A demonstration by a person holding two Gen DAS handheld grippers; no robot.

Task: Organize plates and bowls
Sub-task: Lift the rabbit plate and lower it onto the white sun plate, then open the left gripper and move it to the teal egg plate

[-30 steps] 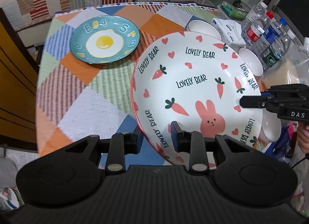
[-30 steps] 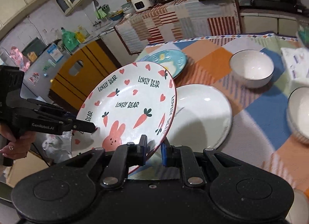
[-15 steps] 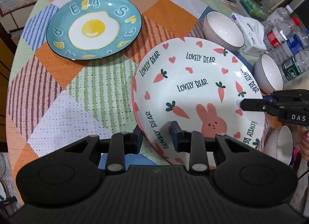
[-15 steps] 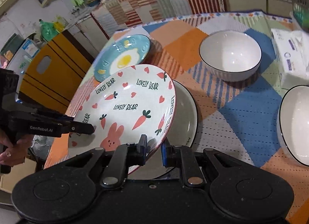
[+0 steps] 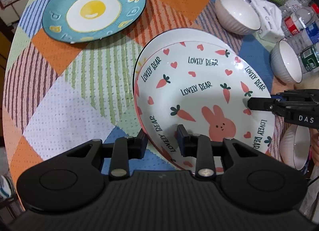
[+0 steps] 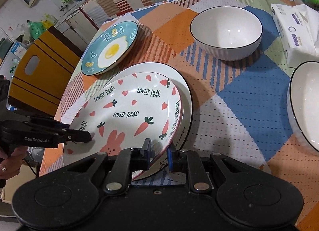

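A white rabbit plate (image 5: 199, 91) printed with carrots and "LOVELY BEAR" lies nearly flat on top of a larger white plate (image 5: 179, 35) with a dark rim. My left gripper (image 5: 161, 143) is shut on the rabbit plate's near rim, one finger under the edge and one inside. In the right wrist view, my right gripper (image 6: 159, 153) is shut on the opposite rim of the rabbit plate (image 6: 129, 111), above the white plate (image 6: 185, 95). Each gripper shows in the other's view: the right gripper (image 5: 249, 104) and the left gripper (image 6: 87, 136).
A blue egg plate (image 5: 93, 9) sits at the far left of the patchwork tablecloth (image 5: 59, 95). White ribbed bowls (image 5: 237, 13) (image 5: 287, 59) (image 5: 297, 147) stand to the right, beside a tissue pack (image 6: 295, 29) and water bottles (image 5: 303, 25). A yellow cabinet (image 6: 39, 71) stands past the table's edge.
Both grippers have come down with the rabbit plate. It was tilted up above the table; now it lies almost level on the white plate.
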